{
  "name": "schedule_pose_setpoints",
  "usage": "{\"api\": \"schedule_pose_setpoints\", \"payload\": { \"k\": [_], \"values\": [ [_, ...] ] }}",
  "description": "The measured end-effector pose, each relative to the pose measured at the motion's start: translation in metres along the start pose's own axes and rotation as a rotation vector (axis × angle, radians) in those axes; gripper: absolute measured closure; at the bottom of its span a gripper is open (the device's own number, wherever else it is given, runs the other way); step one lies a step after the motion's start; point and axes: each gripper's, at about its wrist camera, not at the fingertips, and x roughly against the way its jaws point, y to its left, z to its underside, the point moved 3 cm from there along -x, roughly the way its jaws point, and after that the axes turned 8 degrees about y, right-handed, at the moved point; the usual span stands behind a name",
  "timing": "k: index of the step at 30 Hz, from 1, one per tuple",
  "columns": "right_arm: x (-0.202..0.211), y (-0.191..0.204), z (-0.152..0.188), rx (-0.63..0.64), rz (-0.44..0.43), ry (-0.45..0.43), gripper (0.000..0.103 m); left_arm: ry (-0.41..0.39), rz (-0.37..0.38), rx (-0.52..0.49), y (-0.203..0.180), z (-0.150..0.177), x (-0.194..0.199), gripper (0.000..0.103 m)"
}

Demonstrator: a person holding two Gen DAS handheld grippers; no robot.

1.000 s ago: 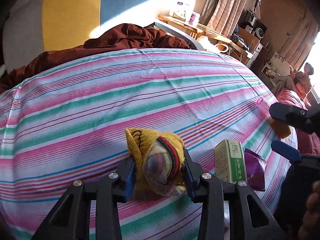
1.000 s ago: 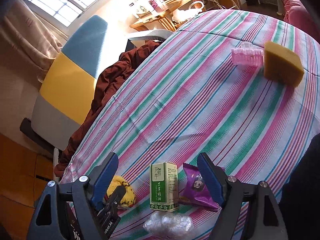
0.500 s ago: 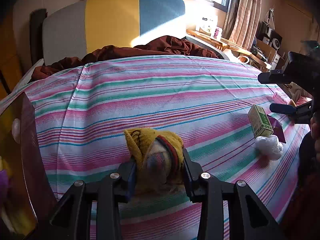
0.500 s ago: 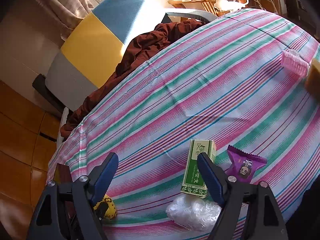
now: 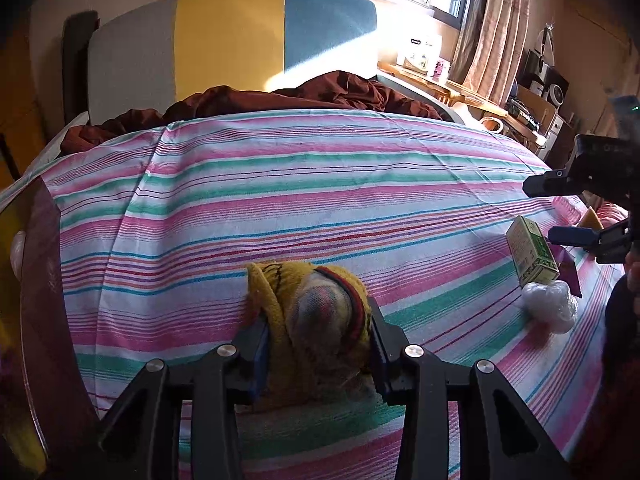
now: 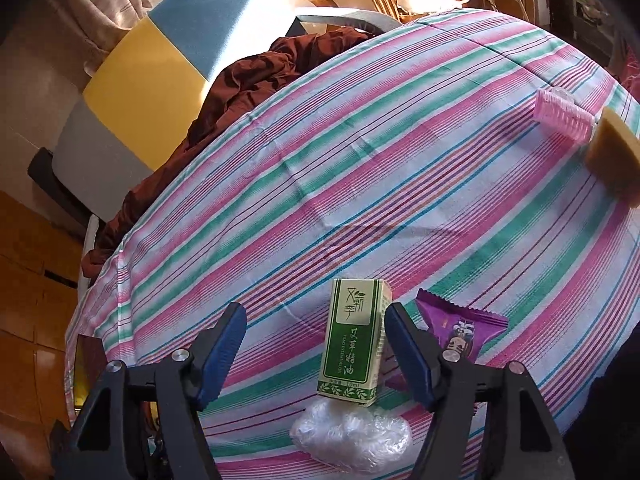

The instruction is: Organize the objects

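Jaws on my left gripper (image 5: 318,354) are pinching the yellow sock (image 5: 316,316) over the striped sheet (image 5: 280,200); my right gripper (image 6: 316,356), half-spread, has been closing around the green box (image 6: 354,344). Wrapper (image 6: 460,328), plastic wad (image 6: 352,436), roller (image 6: 564,114) and sponge (image 6: 614,160) are still waiting.

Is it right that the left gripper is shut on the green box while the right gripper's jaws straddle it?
Not quite: in the left wrist view the left gripper is shut on a yellow sock, not the green box. The right gripper does straddle the box.

right hand-held gripper (image 6: 316,354) jaws narrower, green box (image 6: 354,340) now between
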Motion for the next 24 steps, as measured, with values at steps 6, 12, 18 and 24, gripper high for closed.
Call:
{"api": "schedule_pose_setpoints", "payload": {
  "k": [6, 12, 18, 24],
  "values": [
    [-0.025, 0.004, 0.002, 0.057, 0.122, 0.08, 0.05, -0.007, 0.009, 0.004, 0.001, 0.001, 0.0, 0.061],
    [-0.039, 0.013, 0.004, 0.149, 0.214, 0.115, 0.073, -0.009, 0.01, 0.004, 0.001, 0.001, 0.0, 0.061],
    [-0.042, 0.05, 0.016, 0.321, 0.152, 0.122, 0.073, 0.011, -0.011, 0.008, 0.001, 0.0, 0.008, 0.065],
    [-0.04, 0.082, 0.029, 0.472, 0.117, 0.104, 0.073, -0.033, -0.04, 0.013, 0.004, -0.004, 0.043, 0.066]
  ]
}}
